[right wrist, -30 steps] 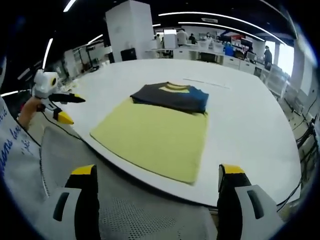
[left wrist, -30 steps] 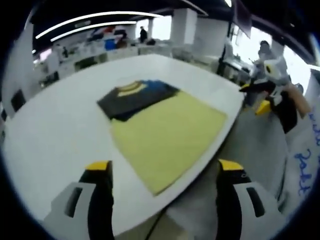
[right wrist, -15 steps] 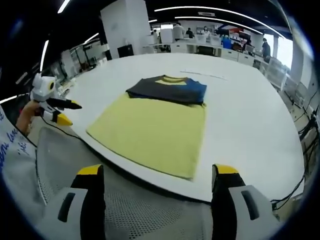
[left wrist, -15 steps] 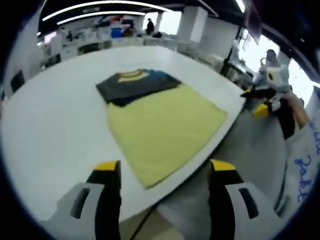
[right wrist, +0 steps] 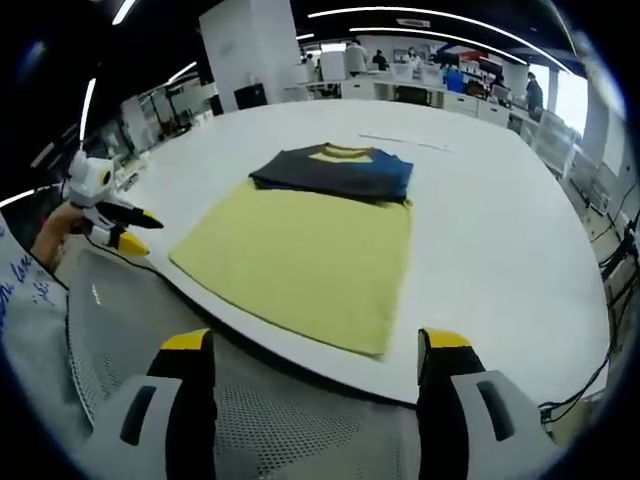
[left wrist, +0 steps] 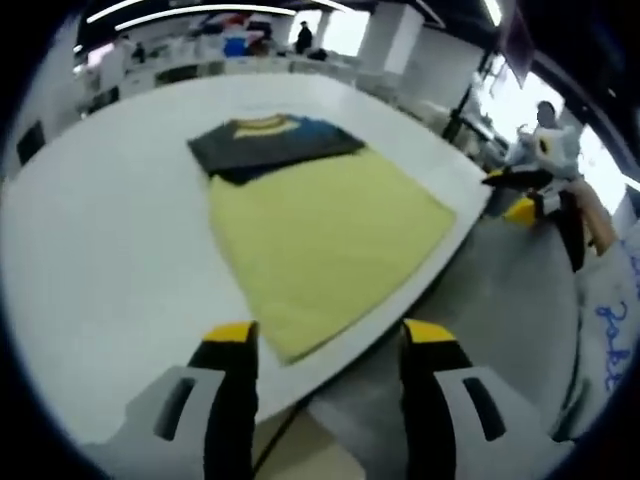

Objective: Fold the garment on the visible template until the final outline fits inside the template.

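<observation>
Garment (right wrist: 335, 170), a dark folded bundle with yellow and blue trim, lies at the far end of the yellow template (right wrist: 300, 255) on the white table (right wrist: 500, 250), well ahead of both grippers. Left gripper (left wrist: 318, 345) and right gripper (right wrist: 315, 350) hang off the near edge, jaws apart, empty, about equally distant.
</observation>
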`<action>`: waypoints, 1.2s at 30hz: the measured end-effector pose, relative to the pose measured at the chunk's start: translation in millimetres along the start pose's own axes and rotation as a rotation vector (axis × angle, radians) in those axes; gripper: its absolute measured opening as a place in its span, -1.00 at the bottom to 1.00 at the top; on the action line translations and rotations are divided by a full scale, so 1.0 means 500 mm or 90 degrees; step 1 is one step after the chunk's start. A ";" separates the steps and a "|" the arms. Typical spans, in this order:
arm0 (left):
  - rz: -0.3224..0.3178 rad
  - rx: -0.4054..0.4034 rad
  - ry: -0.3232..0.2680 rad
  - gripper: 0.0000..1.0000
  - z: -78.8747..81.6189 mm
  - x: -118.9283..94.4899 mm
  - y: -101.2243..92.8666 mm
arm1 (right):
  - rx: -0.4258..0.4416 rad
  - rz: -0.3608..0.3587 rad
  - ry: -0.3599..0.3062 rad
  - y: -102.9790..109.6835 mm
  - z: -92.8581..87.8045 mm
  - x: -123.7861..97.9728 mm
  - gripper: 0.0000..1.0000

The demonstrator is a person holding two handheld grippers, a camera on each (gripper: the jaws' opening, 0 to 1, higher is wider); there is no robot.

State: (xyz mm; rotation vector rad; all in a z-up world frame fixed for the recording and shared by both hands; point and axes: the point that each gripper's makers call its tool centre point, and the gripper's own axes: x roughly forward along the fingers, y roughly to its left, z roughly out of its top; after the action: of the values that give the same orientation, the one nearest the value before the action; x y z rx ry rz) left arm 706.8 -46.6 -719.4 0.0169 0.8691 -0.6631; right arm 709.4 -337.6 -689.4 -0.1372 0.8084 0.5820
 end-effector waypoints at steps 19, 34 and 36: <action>0.044 -0.017 0.034 -0.41 -0.034 0.039 0.046 | -0.019 0.008 -0.014 0.002 0.004 0.002 0.60; 0.055 -0.015 0.048 -0.44 -0.052 0.054 0.058 | -0.013 0.004 -0.016 -0.003 0.000 0.002 0.60; 0.057 -0.017 0.061 -0.43 -0.059 0.059 0.059 | -0.009 0.002 -0.015 -0.005 0.000 0.002 0.63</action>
State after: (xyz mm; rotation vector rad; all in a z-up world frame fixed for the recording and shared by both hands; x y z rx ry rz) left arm 715.8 -30.3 -767.0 0.0633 0.9633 -0.5696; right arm 711.3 -339.0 -690.6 -0.1417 0.7822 0.5915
